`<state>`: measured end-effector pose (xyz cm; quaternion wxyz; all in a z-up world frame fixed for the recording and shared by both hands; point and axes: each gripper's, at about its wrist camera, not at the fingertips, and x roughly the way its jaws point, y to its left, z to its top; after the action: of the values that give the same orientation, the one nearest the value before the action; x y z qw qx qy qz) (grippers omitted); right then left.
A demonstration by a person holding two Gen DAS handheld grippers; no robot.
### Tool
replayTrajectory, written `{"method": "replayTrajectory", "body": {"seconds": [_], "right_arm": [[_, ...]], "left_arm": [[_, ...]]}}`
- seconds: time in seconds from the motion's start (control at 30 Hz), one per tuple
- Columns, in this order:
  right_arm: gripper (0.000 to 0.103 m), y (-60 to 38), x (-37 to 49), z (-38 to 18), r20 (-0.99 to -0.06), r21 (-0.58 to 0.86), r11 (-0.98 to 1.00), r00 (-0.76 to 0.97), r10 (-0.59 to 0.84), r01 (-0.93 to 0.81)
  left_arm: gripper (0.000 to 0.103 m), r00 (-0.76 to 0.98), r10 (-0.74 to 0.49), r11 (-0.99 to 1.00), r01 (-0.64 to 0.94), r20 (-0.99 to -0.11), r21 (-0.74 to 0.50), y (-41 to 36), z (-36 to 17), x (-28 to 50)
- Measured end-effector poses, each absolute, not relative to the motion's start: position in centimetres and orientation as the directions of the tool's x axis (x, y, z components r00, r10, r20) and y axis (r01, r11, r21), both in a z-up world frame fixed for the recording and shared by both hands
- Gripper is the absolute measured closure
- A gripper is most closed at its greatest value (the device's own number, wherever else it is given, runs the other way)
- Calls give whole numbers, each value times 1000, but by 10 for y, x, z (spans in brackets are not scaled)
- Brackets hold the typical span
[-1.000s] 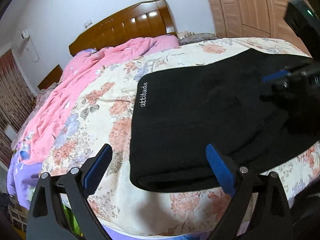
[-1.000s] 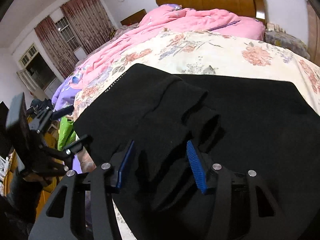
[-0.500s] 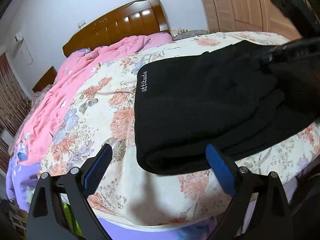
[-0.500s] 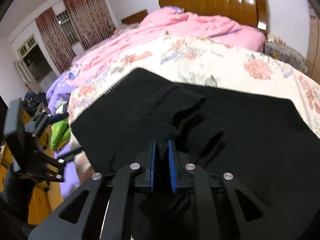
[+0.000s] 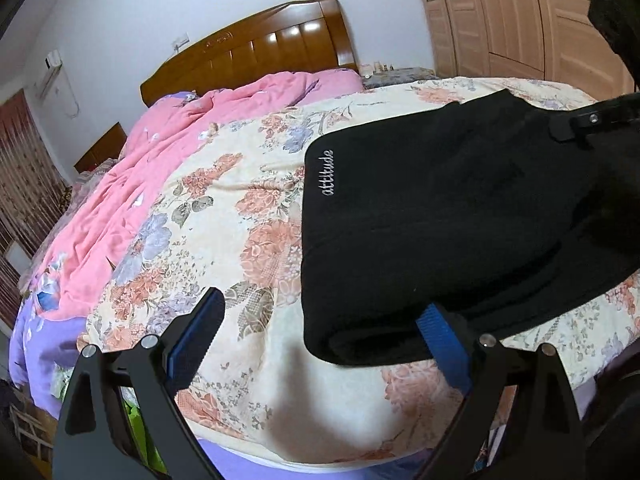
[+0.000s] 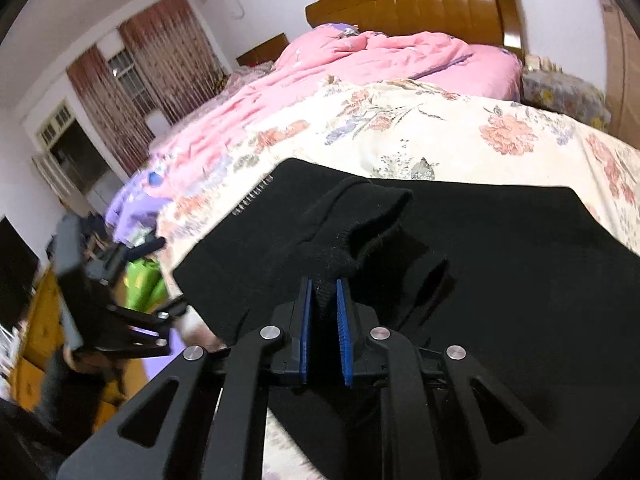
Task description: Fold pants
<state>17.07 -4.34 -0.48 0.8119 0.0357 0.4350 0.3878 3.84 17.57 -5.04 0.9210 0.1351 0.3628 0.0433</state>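
Black pants (image 5: 440,216) with a small white "attitude" logo lie folded on the floral bedspread (image 5: 224,216). My left gripper (image 5: 320,320) is open and empty, with the folded corner of the pants between its blue pads. My right gripper (image 6: 324,292) is shut on a bunched fold of the pants (image 6: 500,264) and holds it raised above the rest of the cloth. The left gripper (image 6: 132,312) shows blurred at the left of the right wrist view.
A pink quilt (image 5: 132,184) lies along the far side of the bed, below a wooden headboard (image 5: 256,52). A wooden wardrobe (image 5: 520,20) stands at the right. The bed's near edge (image 5: 320,444) runs below the left gripper. A green bag (image 6: 146,280) sits beside the bed.
My right gripper has shut on a fold of the pants and lifted it. My left gripper has stayed open and shifted left, so the pants corner now sits nearer its right pad.
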Motion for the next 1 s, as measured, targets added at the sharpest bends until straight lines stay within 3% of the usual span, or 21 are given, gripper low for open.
{"method": "replayTrajectory", "body": {"seconds": [0.3,0.37,0.4,0.43,0.5,0.7,0.77,0.8,0.9,0.93,1.0], "right_arm": [[88,-42,175,-55,-745,402,724,259,615,-561],[82,-50,177,-51,-725,427,708,256,640,-562],[70,-54,177,-48,-728,423,714,260,635,-557],[47,-60,178,-45,-726,422,721,272,632,-550],[13,-77,177,-37,-700,430,734,320,639,-526],[13,-68,184,-49,-710,460,720,271,650,-520],[20,-58,185,-58,-727,478,708,218,651,-520],[29,-51,183,-62,-731,490,693,184,657,-528],[35,-37,172,-63,-738,478,679,165,655,-557],[46,-36,171,-63,-728,497,668,152,668,-554],[54,-36,174,-63,-705,542,655,139,695,-527]], "left_arm": [[8,700,185,959,26,-690,284,175,-62,38],[8,691,185,955,42,-698,294,174,-62,35],[8,690,186,952,48,-699,301,174,-60,32],[8,691,185,951,52,-698,304,175,-57,31],[8,699,192,949,47,-689,313,176,-49,27],[8,730,183,960,11,-658,280,176,-33,43],[7,726,197,955,9,-659,296,172,-38,53],[6,725,191,958,10,-662,287,171,-41,59],[5,718,179,968,-6,-673,250,174,-48,73],[5,717,173,971,-7,-676,240,176,-50,75],[5,714,164,974,-9,-681,226,177,-53,79]]}}
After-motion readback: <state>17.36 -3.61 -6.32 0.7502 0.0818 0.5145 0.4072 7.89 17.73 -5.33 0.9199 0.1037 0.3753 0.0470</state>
